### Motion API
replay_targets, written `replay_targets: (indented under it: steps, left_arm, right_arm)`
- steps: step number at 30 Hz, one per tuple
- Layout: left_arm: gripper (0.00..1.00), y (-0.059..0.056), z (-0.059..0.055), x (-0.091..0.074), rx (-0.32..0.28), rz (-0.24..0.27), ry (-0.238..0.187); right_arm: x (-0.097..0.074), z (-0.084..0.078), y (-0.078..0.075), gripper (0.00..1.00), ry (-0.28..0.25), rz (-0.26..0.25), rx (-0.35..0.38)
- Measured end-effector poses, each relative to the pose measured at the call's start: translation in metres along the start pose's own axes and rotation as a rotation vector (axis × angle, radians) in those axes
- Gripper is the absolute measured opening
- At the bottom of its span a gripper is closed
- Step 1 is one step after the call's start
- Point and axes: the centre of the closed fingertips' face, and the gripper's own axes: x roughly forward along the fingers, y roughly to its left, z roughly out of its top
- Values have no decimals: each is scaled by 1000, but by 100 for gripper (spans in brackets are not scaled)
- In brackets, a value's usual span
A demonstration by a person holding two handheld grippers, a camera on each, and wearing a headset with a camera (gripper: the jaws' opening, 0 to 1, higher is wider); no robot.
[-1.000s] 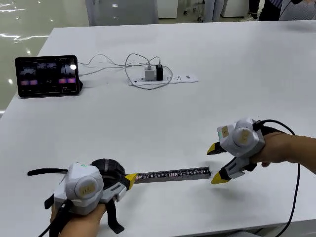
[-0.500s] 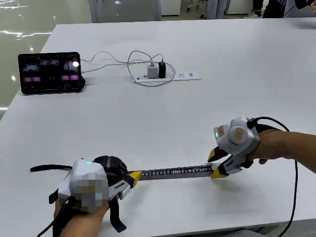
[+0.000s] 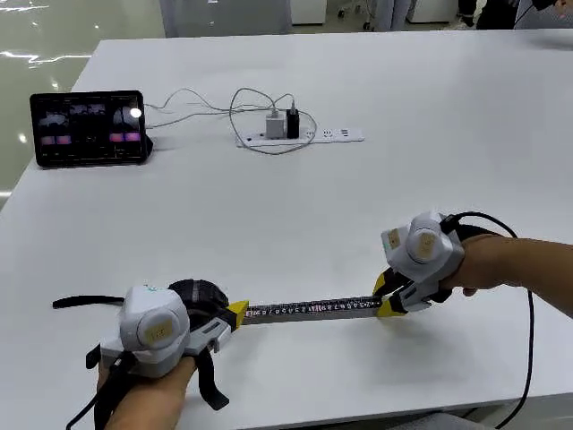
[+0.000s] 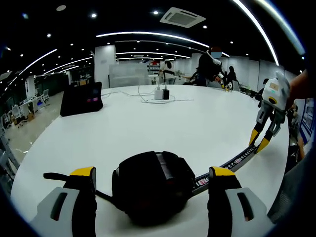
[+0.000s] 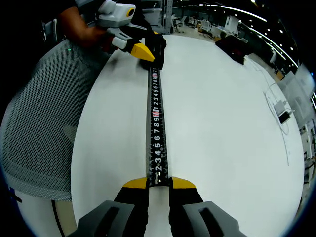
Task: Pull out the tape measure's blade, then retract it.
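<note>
The tape measure's round black case [image 3: 199,294] sits on the white tabletop [image 3: 376,188] at the lower left of the head view. Its blade [image 3: 309,310] lies drawn out flat on the tabletop, running rightward to just right of centre. The left claw [image 3: 222,313] reaches in from the bottom left corner, carried by the left hand [image 3: 143,399]. In the left gripper view its two yellow-tipped jaws stand one on each side of the case, which sits between them at lower centre. A thin strip of tabletop shows between each jaw and the case, so it cannot be told whether the jaws press on it. The right claw [image 3: 387,303] comes in from the right edge, carried by the right hand [image 3: 488,264]. Its jaws are drawn narrow and pinched on the free end of the blade. In the right gripper view the numbered blade runs straight up the middle of the frame, from between the two yellow tips at the bottom to the case near the top, where the left claw meets it. A black strap [image 3: 85,301] trails leftward from the case along the tabletop. Well apart from all this, a dark tablet [image 3: 87,128] stands at the upper left of the head view. A white power strip [image 3: 333,136] with looping cables [image 3: 201,112] lies at upper centre.
</note>
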Motion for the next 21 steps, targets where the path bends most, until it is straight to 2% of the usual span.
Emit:
replay_targets:
  steps: [5, 12, 17, 19, 20, 21]
  left_arm:
    - [84, 0, 1, -1, 15, -3, -5]
    - [69, -3, -2, -1, 1, -13, 13]
    - [70, -2, -2, -3, -31, -4, 24]
    - [66, 0, -3, -4, -69, -1, 41]
    - [63, 4, -1, -4, -67, 10, 37]
    - [62, 2, -1, -4, -87, -3, 41]
  right_arm:
    - [1, 1, 0, 11, 42, 1, -28]
    - [1, 0, -2, 10, 76, 9, 29]
    - [2, 0, -2, 11, 115, 9, 53]
    - [2, 0, -2, 11, 123, 11, 49]
    - [2, 0, -2, 11, 127, 12, 48]
    - [2, 0, -2, 11, 130, 13, 50]
